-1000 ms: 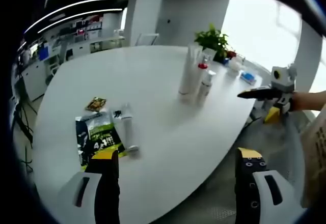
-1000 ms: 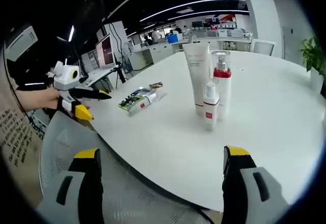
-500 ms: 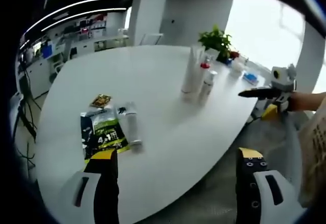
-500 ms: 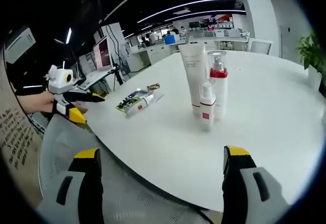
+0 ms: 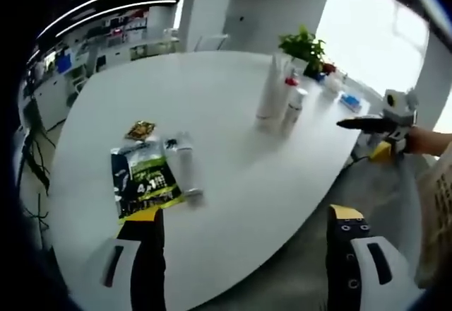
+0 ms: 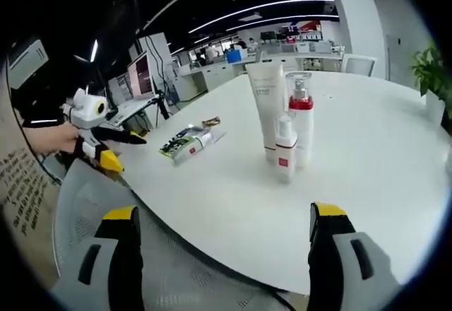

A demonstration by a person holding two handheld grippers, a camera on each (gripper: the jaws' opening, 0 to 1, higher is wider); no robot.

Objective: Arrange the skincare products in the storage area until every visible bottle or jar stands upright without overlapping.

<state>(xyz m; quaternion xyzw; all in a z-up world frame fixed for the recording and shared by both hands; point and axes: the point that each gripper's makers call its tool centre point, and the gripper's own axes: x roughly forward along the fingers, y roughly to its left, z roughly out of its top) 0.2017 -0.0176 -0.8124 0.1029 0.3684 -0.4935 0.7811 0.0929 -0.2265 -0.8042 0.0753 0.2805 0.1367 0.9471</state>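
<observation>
Left gripper (image 5: 240, 254) gapes empty, a lying tube (image 5: 185, 173) just ahead; right gripper (image 6: 220, 254) gapes empty, three upright bottles (image 6: 282, 124) well ahead.

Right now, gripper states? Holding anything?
Left gripper: open, holding nothing.
Right gripper: open, holding nothing.

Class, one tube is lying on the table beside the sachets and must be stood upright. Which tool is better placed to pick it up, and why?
Left. The lying tube sits just ahead of the open left tool, near its own jaws. From the right tool it lies far off to the side, beyond the standing bottles.
</observation>
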